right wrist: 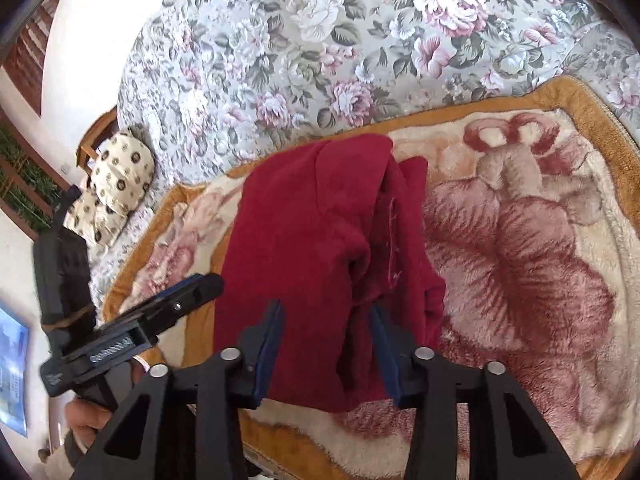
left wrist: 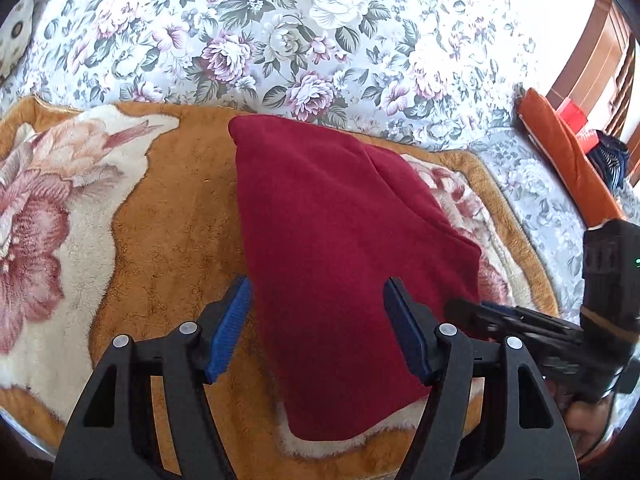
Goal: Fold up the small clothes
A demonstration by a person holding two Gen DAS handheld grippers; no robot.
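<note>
A dark red fleece garment [left wrist: 340, 248] lies folded on an orange and cream plush blanket [left wrist: 168, 216]. My left gripper [left wrist: 318, 300] is open, its blue pads on either side of the garment's near left part, just above it. My right gripper [right wrist: 326, 320] is open, its fingers astride the garment's [right wrist: 304, 248] near edge where folded layers bunch up. The right gripper also shows in the left wrist view [left wrist: 520, 320] at the garment's right edge. The left gripper shows in the right wrist view [right wrist: 160, 312] at the garment's left edge.
The blanket [right wrist: 520, 240] lies on a bed with a floral cover [left wrist: 280, 40]. A spotted cushion [right wrist: 116, 184] sits at the bed's far left in the right wrist view. An orange cloth [left wrist: 568, 160] and dark items lie at the bed's right edge.
</note>
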